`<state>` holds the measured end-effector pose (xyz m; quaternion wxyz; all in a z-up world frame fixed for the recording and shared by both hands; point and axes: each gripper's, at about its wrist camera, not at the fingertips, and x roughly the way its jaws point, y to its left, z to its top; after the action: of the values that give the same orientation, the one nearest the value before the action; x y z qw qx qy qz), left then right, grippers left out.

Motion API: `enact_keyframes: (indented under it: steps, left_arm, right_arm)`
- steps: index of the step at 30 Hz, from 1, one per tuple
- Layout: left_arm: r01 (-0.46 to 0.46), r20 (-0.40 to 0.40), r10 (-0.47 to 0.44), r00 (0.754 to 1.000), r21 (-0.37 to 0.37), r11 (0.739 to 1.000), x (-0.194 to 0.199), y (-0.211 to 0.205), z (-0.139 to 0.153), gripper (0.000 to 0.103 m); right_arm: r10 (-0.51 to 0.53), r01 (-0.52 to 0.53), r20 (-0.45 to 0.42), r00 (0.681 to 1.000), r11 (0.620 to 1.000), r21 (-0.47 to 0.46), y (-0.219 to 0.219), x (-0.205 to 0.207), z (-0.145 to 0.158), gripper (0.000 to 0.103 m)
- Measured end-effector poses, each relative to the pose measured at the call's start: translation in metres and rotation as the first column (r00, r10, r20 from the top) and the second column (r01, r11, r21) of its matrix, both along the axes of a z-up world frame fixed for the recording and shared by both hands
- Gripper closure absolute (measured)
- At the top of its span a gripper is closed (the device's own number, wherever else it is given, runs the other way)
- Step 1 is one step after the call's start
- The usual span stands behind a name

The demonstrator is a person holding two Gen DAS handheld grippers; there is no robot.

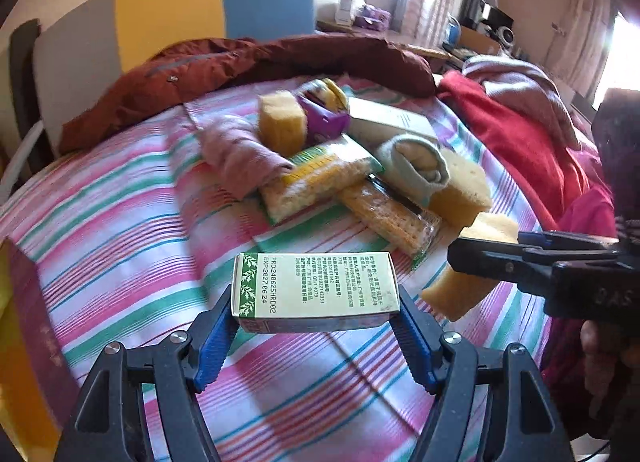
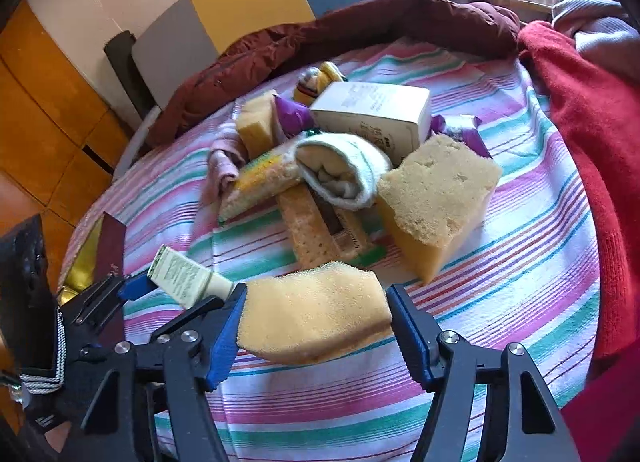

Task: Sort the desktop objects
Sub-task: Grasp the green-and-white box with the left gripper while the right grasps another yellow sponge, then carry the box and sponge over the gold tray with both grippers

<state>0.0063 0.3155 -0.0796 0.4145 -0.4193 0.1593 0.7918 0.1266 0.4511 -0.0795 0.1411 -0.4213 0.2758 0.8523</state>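
Observation:
My left gripper [image 1: 316, 318] is shut on a green-and-cream carton [image 1: 316, 288], held above the striped cloth [image 1: 132, 221]; the carton also shows in the right wrist view [image 2: 188, 280]. My right gripper [image 2: 316, 322] is shut on a yellow sponge [image 2: 316, 318], which also shows in the left wrist view [image 1: 460, 290], lifted just right of the carton. Behind them lies a pile: two more sponges [image 2: 436, 197] [image 1: 280, 121], a rolled pale-green sock [image 2: 344, 169], a pink cloth [image 1: 240, 153], cracker packs [image 1: 320, 181] [image 1: 392, 217], a white box [image 2: 376, 113] and a purple wrapper [image 1: 324, 117].
A dark red jacket [image 1: 240, 65] lies along the far edge of the cloth. Red and pink clothes [image 2: 580, 133] are heaped on the right. A dark red and gold box [image 2: 108, 246] sits at the left edge. A chair [image 2: 120, 57] stands beyond.

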Motion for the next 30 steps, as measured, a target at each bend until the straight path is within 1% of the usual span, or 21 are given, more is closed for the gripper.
enact_keyframes:
  steps: [6,9,11,15,18,21,25,27,29,30]
  left_arm:
    - [-0.090,-0.017,0.091,0.996,0.051,0.995,-0.002,-0.037,0.029,0.029]
    - [-0.148,-0.041,0.150,0.988,0.067,0.987,-0.007,-0.061,0.043,0.029]
    - [-0.189,-0.049,0.193,0.980,0.077,0.979,-0.010,-0.080,0.051,0.029]
    - [-0.287,-0.078,0.294,0.953,0.095,0.953,-0.019,-0.125,0.065,0.029]
    - [-0.377,-0.093,0.386,0.918,0.102,0.920,-0.028,-0.167,0.070,0.029]
    - [-0.475,-0.095,0.484,0.870,0.098,0.874,-0.041,-0.214,0.070,0.029]
    - [-0.590,-0.085,0.595,0.799,0.077,0.803,-0.056,-0.275,0.059,0.029]
    - [-0.628,-0.084,0.631,0.772,0.062,0.776,-0.063,-0.298,0.052,0.029]
    - [-0.656,-0.076,0.657,0.750,0.040,0.753,-0.070,-0.315,0.042,0.029]
    - [-0.674,-0.071,0.674,0.735,0.035,0.738,-0.074,-0.325,0.037,0.029]
  right_arm:
    - [0.019,-0.019,-0.038,0.999,1.000,-0.008,-0.010,0.005,0.013,0.034]
    - [0.039,-0.040,-0.068,0.997,0.999,-0.011,-0.018,0.002,0.026,0.034]
    - [0.063,-0.063,-0.084,0.994,0.998,-0.002,-0.026,-0.002,0.034,0.034]
    - [0.152,-0.153,-0.119,0.981,0.988,0.007,-0.054,-0.022,0.052,0.034]
    - [0.241,-0.243,-0.142,0.960,0.970,0.003,-0.080,-0.044,0.064,0.033]
    - [0.328,-0.330,-0.155,0.932,0.944,0.014,-0.111,-0.066,0.074,0.033]
    - [0.445,-0.447,-0.160,0.881,0.894,0.023,-0.159,-0.095,0.082,0.033]
    - [0.496,-0.497,-0.155,0.855,0.867,0.032,-0.183,-0.110,0.083,0.033]
    - [0.536,-0.539,-0.150,0.831,0.842,0.024,-0.204,-0.124,0.083,0.033]
    - [0.558,-0.562,-0.149,0.817,0.827,0.017,-0.217,-0.133,0.082,0.033]
